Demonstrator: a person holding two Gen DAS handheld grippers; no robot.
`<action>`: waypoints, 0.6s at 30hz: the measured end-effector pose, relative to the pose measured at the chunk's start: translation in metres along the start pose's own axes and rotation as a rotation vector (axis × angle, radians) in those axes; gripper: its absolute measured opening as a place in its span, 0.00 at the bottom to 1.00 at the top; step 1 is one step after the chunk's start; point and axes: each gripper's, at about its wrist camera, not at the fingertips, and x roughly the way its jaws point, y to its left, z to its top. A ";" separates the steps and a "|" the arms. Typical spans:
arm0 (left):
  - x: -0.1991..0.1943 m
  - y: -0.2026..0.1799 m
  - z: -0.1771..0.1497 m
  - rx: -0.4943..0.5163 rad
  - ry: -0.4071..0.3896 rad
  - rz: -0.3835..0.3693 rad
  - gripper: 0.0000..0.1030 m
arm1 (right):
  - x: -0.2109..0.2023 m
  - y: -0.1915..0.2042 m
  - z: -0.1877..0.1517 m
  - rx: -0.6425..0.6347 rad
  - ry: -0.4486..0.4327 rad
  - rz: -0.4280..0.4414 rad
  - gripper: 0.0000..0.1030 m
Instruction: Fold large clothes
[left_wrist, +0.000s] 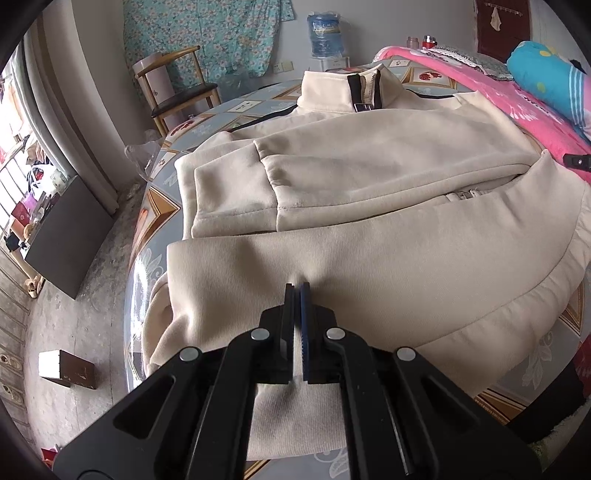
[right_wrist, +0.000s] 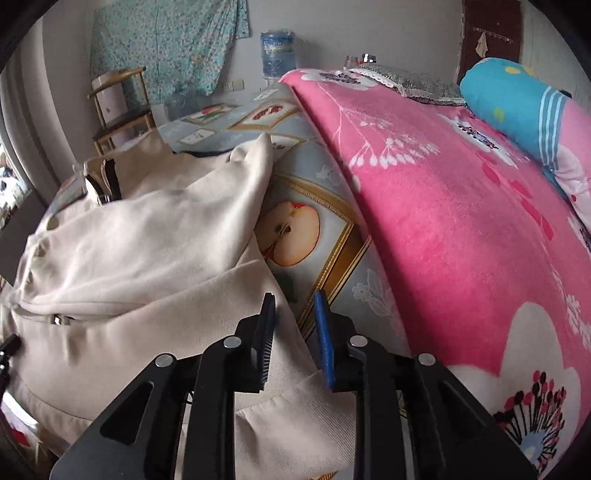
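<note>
Cream jacket (left_wrist: 369, 192) spread on the patterned bench (left_wrist: 159, 206), hem folded toward the collar; left bench edge drops to bare concrete floor (left_wrist: 74, 325); left gripper (left_wrist: 296, 290) pinched shut on a pucker of the hem; right gripper (right_wrist: 293, 299) narrowly parted over the jacket's right edge, pads not pressing; pink blanket (right_wrist: 461, 229) crowds that side; water jug (left_wrist: 327, 35) stands behind.

The cream jacket (left_wrist: 369, 177) is soft, matt fleecy cloth with ribbed hems. Beside it, the pink blanket (right_wrist: 461, 221) looks plush; the tablecloth (right_wrist: 332, 221) is glossy.
</note>
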 end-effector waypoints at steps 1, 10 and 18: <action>0.000 0.000 0.000 0.000 0.000 -0.002 0.03 | -0.010 -0.001 0.001 0.010 -0.023 0.011 0.24; 0.000 0.003 0.001 -0.024 0.001 -0.019 0.03 | -0.020 0.128 -0.027 -0.266 0.127 0.470 0.27; -0.007 0.021 -0.001 -0.116 -0.002 -0.110 0.05 | 0.020 0.217 -0.053 -0.507 0.167 0.445 0.27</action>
